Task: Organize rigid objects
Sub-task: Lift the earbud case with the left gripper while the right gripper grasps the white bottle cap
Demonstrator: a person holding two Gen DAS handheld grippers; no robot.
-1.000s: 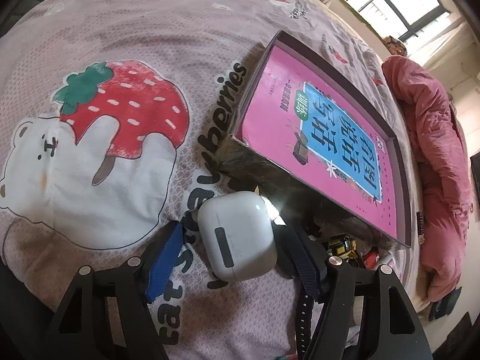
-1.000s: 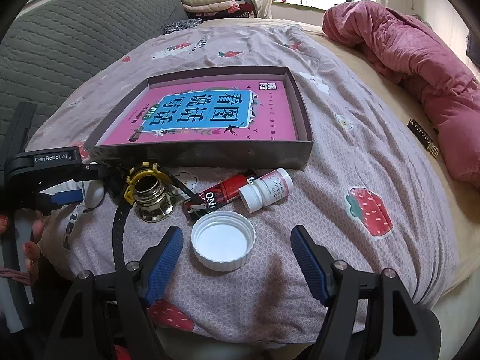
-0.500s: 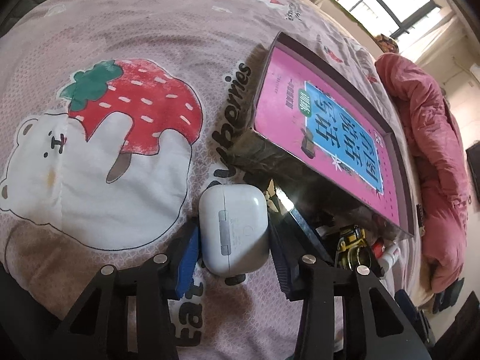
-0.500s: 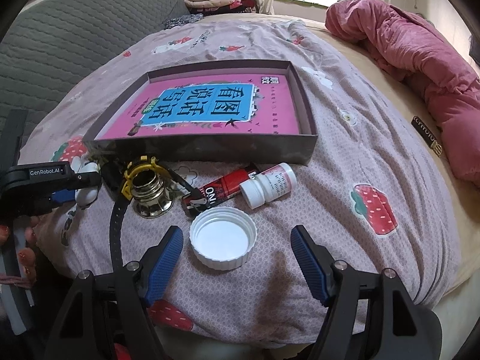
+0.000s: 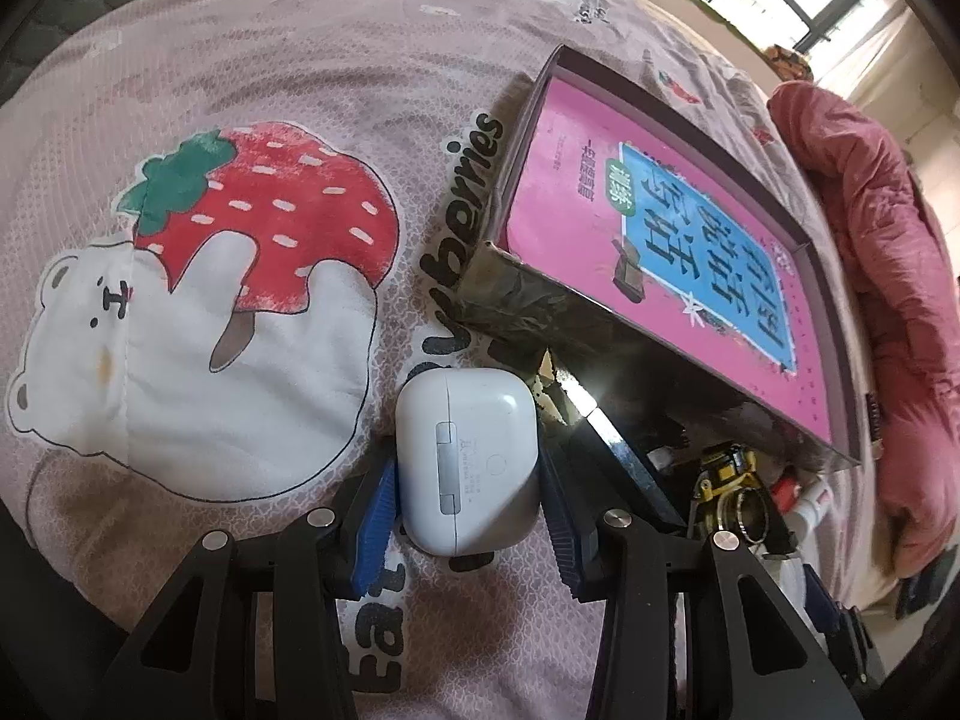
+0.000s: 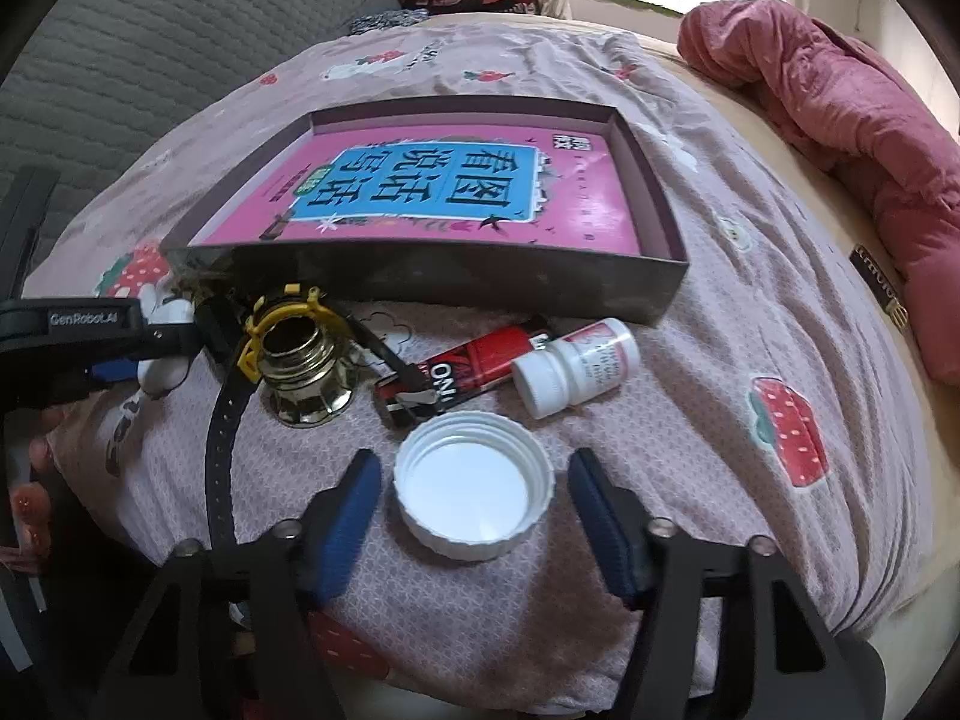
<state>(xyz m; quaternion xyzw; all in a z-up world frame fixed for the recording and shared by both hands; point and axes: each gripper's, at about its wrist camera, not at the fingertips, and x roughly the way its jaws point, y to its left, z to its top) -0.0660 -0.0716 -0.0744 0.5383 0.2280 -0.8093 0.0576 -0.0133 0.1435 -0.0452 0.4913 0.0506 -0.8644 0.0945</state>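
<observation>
Left gripper: the left gripper has its blue pads pressed against both sides of a white rounded plastic earbud case, which lies on the bed near its front edge; in the right wrist view the left gripper shows only as a black bar that covers most of the case.

Bed cover: pink quilted sheet with a strawberry and white bear print; the printed lettering is partly covered by the case and the gripper.

Box: a shallow dark cardboard box sits in the middle of the bed, with a pink book with a blue title panel lying flat inside; its near wall hides the book's lower edge.

Loose things along the box's front wall, left to right: a black strap, only partly seen; a brass-coloured metal fitting with a yellow plastic ring; a red and black packet, its label half hidden; a small white plastic pill bottle lying on its side, label blurred.

Right gripper: the right gripper is closing around a white ribbed plastic lid lying open side up near the bed's front edge; a gap shows at each pad.

Right edge of the bed: a crumpled red quilt, cut off by the frame.
</observation>
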